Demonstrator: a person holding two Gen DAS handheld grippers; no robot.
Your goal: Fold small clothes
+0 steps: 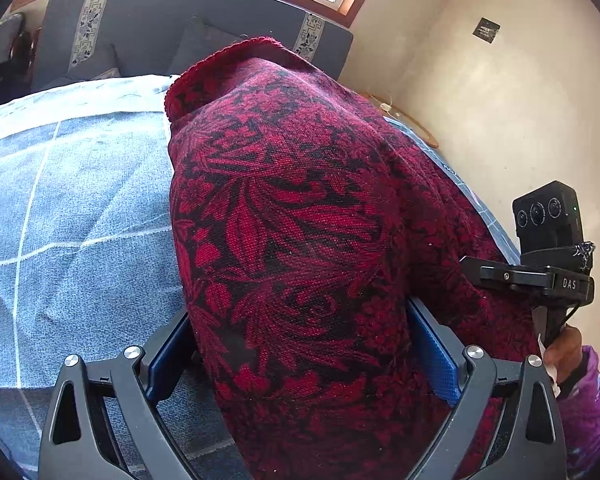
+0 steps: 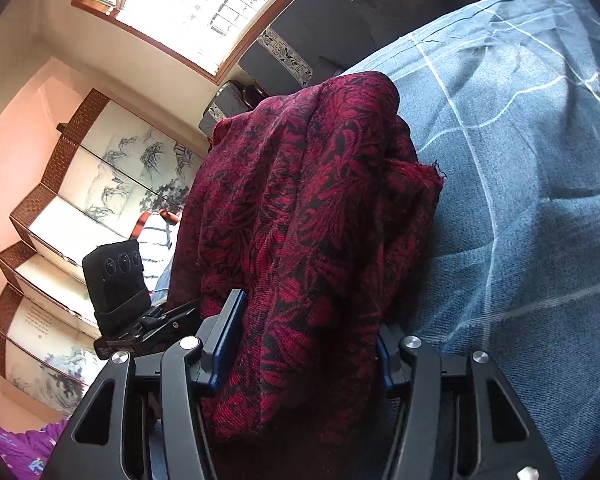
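Observation:
A dark red cloth with a black floral pattern (image 1: pixel 300 200) lies bunched in a thick heap on the blue bedcover (image 1: pixel 80 200). My left gripper (image 1: pixel 300 312) straddles its near end with the jaws spread wide; the cloth fills the gap and covers the fingertips. In the right wrist view the same red cloth (image 2: pixel 308 200) rises as a folded mound, and my right gripper (image 2: pixel 310 312) has its blue pads (image 2: pixel 228 340) pressed against a thick fold. The right gripper's camera block (image 1: pixel 548 232) shows at the cloth's right side.
The blue bedcover (image 2: pixel 520 200) with white lines stretches to one side of the cloth. A dark grey headboard (image 1: pixel 160 20) and a window stand behind. A cream wall (image 1: pixel 480 100) runs close on the right; a painted folding screen (image 2: pixel 80 200) stands beyond. A purple sleeve (image 1: pixel 592 392) is near.

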